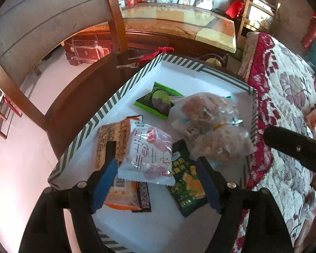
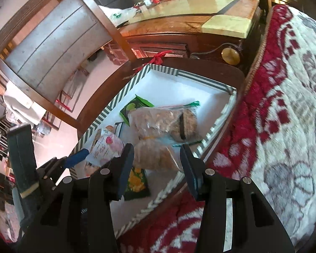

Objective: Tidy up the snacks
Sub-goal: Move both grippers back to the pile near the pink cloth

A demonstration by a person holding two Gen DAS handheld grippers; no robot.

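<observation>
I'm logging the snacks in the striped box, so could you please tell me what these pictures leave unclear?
- Orange packet, left wrist view: front hidden by the pink-and-white packet and a claw finger.
- Dark green cracker packet, both views: top covered by the clear bags.
- Box near corner: behind the claws.

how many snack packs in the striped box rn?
5, all in the striped box: light-green packet at the far end, clear bag right, orange pack left, pink-white pack centre, dark-green cracker pack near. More may hide underneath.

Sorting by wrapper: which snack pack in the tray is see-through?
The clear plastic bag of brownish pieces, tied with a yellow band; the others are printed packets.
</observation>
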